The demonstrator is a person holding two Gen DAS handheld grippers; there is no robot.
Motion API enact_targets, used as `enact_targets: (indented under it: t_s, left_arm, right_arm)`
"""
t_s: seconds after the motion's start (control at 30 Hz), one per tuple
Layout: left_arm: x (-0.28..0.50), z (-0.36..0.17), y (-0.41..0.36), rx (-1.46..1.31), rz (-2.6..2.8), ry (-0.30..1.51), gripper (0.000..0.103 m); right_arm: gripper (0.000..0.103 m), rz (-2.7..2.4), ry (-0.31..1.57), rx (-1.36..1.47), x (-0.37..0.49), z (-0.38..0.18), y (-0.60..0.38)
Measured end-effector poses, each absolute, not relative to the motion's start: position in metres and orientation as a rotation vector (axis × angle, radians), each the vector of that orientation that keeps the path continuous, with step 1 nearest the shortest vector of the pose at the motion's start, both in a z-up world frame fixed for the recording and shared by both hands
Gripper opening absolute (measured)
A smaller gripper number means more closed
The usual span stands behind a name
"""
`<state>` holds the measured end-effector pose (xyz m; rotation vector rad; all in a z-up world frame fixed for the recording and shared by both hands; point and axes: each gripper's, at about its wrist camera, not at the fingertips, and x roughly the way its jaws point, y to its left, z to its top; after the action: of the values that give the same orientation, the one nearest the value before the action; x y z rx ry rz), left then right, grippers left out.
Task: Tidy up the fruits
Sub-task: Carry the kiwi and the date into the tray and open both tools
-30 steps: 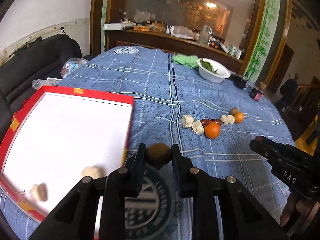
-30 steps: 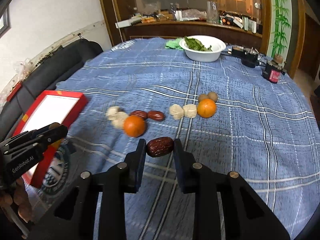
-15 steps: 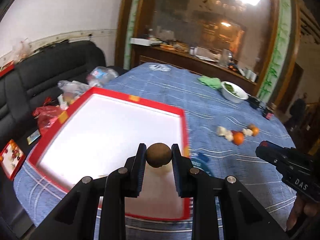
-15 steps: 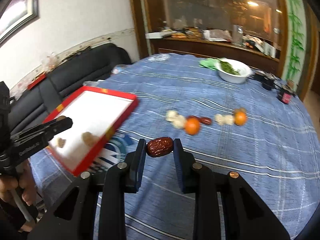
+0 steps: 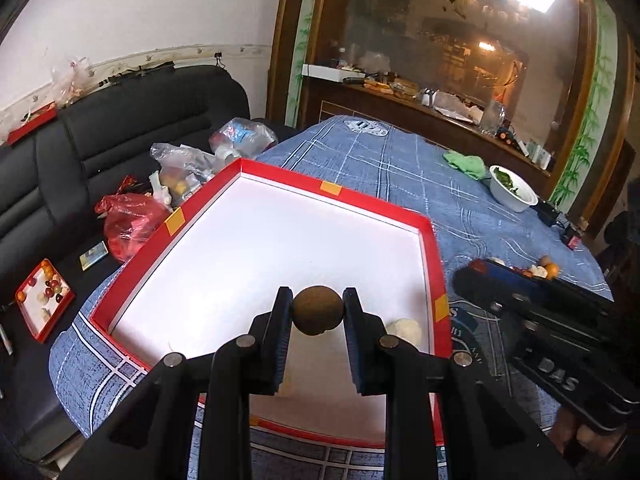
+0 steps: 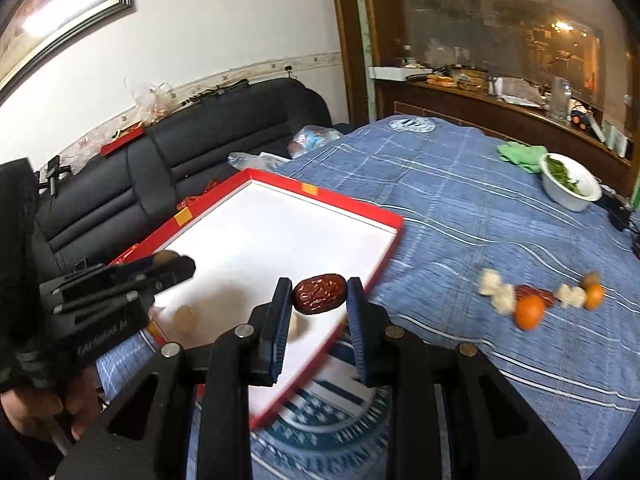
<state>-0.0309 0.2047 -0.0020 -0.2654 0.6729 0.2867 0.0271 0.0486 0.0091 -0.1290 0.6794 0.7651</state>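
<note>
My left gripper (image 5: 317, 312) is shut on a round brown fruit (image 5: 318, 310), held over the white floor of the red-rimmed box (image 5: 372, 200). A pale lumpy piece (image 5: 405, 330) lies inside that box near its right wall. My right gripper (image 6: 319, 298) is shut on a wrinkled red date (image 6: 319, 298) above the near right edge of the red-rimmed box (image 6: 344, 204). In the right wrist view the left gripper (image 6: 176, 265) shows at the left over the box, with two pale pieces (image 6: 186, 317) beneath. Loose fruits (image 6: 529, 311) lie in a row on the blue cloth.
A white bowl of greens (image 6: 570, 186) and a green cloth (image 6: 520, 156) sit at the table's far end. A black sofa (image 5: 100, 148) with plastic bags (image 5: 132, 220) and a small red box (image 5: 44, 298) stands left of the table. A dark sideboard (image 5: 420, 108) runs behind.
Both grippers have swung left from the fruit row toward the red box, each keeping its fruit. The left now hangs over the box floor; the right has reached its edge.
</note>
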Motion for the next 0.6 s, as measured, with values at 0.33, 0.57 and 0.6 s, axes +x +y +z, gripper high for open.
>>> enact_targets:
  t_s: [0.33,0.57,0.6]
  left_arm:
    - [-0.021,-0.012,0.211,-0.265,0.315,0.734,0.024]
    - [-0.019,-0.015,0.214,-0.262,0.337,0.756,0.024]
    - [-0.019,-0.015,0.214,-0.261,0.341,0.759,0.024]
  right_arm:
    - [0.03,0.776,0.745,-0.147,0.055,-0.014,0.085]
    - [0.03,0.77,0.78,-0.155,0.064,-0.025,0.093]
    - [0.03,0.771,0.784,-0.155,0.065,-0.026,0.094]
